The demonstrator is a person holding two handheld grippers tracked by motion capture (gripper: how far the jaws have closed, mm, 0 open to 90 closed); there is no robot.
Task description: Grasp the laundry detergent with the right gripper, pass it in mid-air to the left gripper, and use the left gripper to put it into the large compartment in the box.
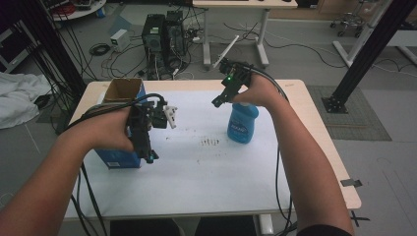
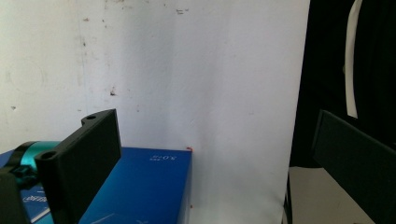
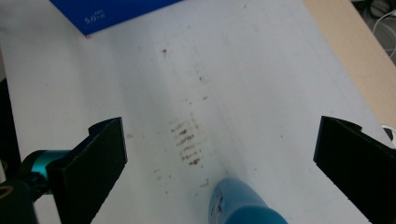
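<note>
Clearly the risk sits with the blue bottle (image 1: 243, 123): it stands upright and narrow on the table (image 1: 206, 172), and a jaw of the right tongs (image 1: 227, 93) clipping its top on the way down would likely tip it. Those tongs gape wide and hold nothing, hovering just above the bottle's top, which shows low between the jaws. The left tongs (image 1: 150, 152), equally wide and empty, hang over the blue box (image 2: 140, 186).
</note>
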